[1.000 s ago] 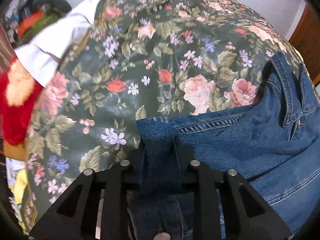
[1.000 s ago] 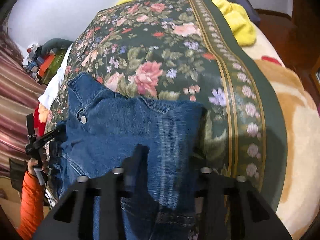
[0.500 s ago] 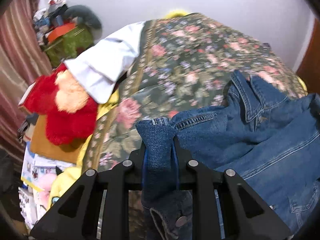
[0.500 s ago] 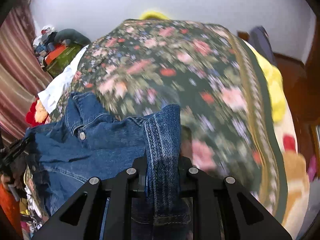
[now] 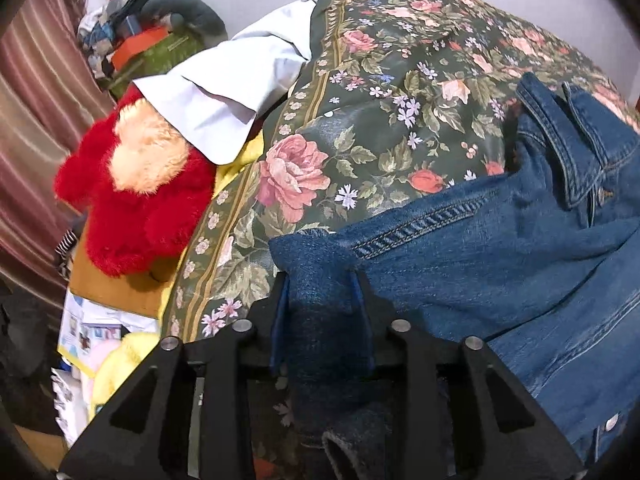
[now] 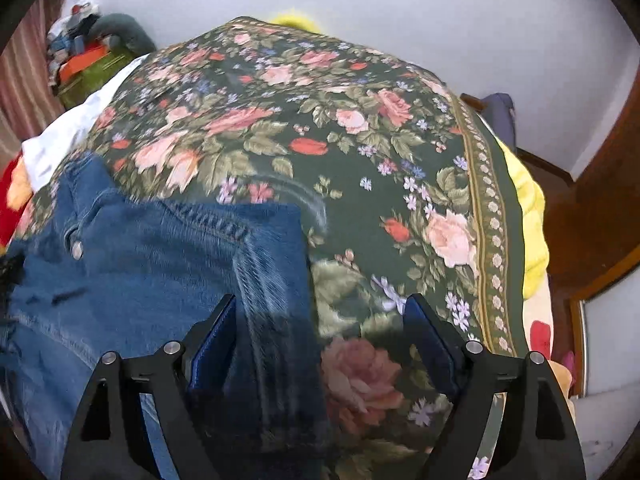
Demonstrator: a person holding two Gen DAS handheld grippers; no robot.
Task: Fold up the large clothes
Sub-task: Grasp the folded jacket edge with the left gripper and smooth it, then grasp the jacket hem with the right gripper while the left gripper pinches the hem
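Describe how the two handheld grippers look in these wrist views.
The left gripper and the right gripper match: matte black angular linkage arms with triangular cut-outs, round silver pivot pins, and flat blue pads lining the inner faces of the fingers. No cables, markings or sleeves show.

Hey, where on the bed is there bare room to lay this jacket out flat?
The floral bedspread lies bare from the denim jacket up to the wall, and rightward to its bordered edge by the yellow blanket. The left side is crowded: a white shirt overlaps that edge, with a red plush toy beside it.
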